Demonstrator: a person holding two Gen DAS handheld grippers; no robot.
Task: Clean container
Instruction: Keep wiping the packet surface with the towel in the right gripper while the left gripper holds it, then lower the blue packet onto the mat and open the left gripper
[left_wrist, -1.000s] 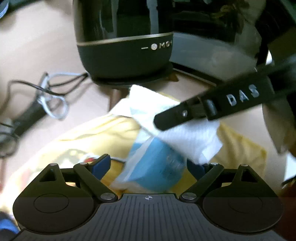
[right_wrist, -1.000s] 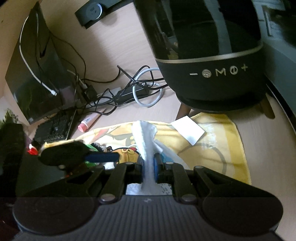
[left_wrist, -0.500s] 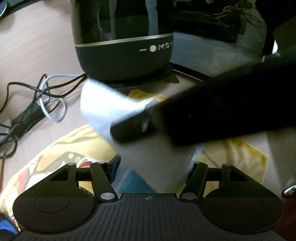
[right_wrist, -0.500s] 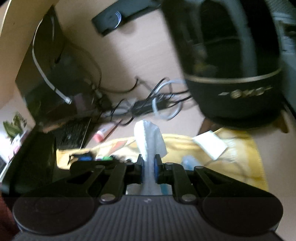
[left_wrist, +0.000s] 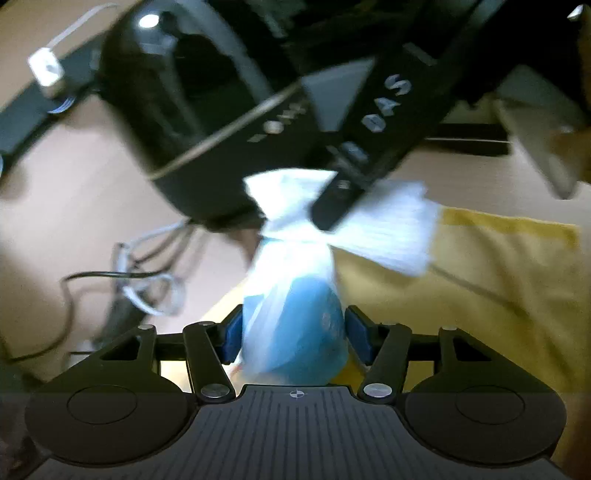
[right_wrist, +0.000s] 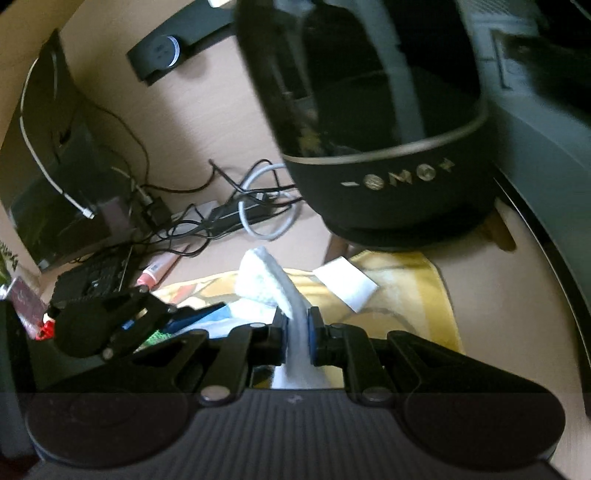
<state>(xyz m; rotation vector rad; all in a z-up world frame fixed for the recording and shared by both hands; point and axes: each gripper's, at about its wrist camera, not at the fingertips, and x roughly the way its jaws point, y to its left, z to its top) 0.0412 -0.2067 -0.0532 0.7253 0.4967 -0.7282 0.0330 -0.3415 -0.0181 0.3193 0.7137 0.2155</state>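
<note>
Two grippers at the wiping step of cleaning a container.

Left wrist view: the left gripper (left_wrist: 293, 334) had its jaws closing on the blue container (left_wrist: 306, 332), which sat between its pads above the yellow cloth (left_wrist: 480, 295); the tissue (left_wrist: 369, 218) draped over the container's top, with the right gripper's finger across it. Right wrist view: the right gripper (right_wrist: 295, 332) clenched the tissue (right_wrist: 266, 277); only this view showed the speaker's (right_wrist: 388, 177) buttons clearly and the cables (right_wrist: 236, 206). Next, probably, the tissue needs rubbing against the container.
</note>
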